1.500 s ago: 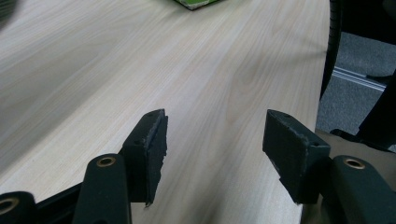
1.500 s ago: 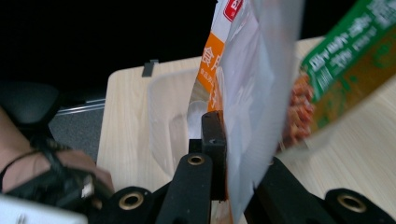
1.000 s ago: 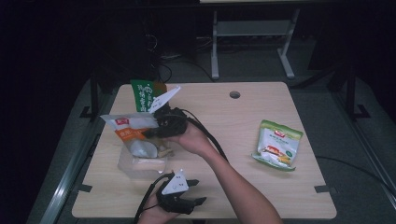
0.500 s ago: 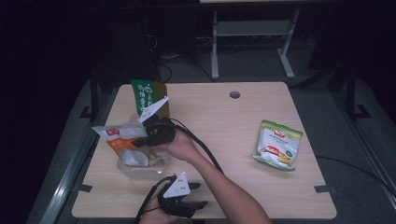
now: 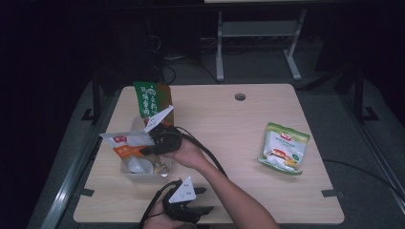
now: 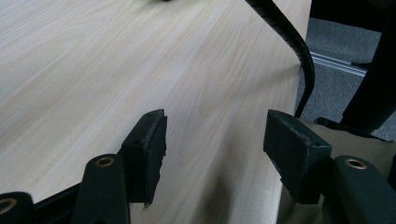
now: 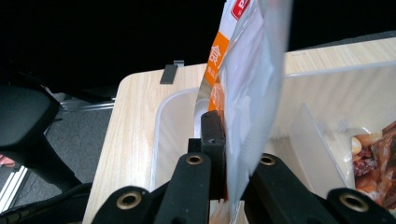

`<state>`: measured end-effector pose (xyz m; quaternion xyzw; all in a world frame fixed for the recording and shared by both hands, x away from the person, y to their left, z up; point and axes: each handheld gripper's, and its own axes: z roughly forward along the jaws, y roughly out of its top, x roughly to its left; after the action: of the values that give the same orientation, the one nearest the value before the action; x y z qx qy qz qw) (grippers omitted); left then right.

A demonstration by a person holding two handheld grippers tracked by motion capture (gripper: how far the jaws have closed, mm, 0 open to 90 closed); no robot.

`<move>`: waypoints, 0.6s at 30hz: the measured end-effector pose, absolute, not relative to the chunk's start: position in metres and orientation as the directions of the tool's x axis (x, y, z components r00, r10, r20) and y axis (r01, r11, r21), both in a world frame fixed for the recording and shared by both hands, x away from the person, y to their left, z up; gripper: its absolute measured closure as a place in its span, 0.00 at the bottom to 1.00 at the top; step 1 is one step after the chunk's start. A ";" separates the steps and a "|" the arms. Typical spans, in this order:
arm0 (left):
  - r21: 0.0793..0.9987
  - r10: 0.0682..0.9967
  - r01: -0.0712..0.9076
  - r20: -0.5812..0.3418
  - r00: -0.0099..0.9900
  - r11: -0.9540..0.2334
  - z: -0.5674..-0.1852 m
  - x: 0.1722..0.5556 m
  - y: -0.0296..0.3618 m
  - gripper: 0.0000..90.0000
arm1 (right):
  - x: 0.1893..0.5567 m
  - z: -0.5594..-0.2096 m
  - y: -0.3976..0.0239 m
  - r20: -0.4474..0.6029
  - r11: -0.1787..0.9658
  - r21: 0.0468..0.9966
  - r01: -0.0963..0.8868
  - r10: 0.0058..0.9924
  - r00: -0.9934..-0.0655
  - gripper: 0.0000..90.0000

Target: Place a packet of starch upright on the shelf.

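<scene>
1. Right gripper view: the right gripper [image 7: 224,154] is clamped on the edge of a snack bag [image 7: 247,84], white and clear with an orange panel and a red logo, which hangs edge-on over a clear tub [image 7: 173,121].
2. High view: the right gripper [image 5: 152,145] holds the bag [image 5: 126,143] above the tub [image 5: 143,174] at the table's left side; the bag's lower end dips into the tub.
3. Left gripper view: the left gripper [image 6: 212,140] stands open with nothing between its jaws, low over the bare wood near the table's edge. In the high view the left gripper [image 5: 188,202] sits at the near edge, well apart from the tub.
4. The tub holds another clear packet [image 7: 373,149] of brown snack.
5. The table [image 5: 229,129] is pale wood with a round cable hole [image 5: 239,97]. Behind the tub stands a green bag [image 5: 152,98]; a green-and-white bag [image 5: 283,147] lies flat toward the right side.
6. The room around is dark, with grey floor and a desk frame [image 5: 258,38] behind.
</scene>
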<state>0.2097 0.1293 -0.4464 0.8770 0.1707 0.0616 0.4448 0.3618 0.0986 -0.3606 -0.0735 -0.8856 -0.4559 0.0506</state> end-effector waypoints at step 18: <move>0.799 0.345 0.236 -0.038 0.938 -0.554 -0.448 0.210 0.126 0.43 | 0.359 -0.384 0.089 0.169 0.628 0.758 0.178 0.075 -0.983 0.99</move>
<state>0.2098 0.1261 -0.4481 0.8792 0.1650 0.0615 0.4426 0.3590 0.0886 -0.3840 -0.0703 -0.9001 -0.4257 0.0606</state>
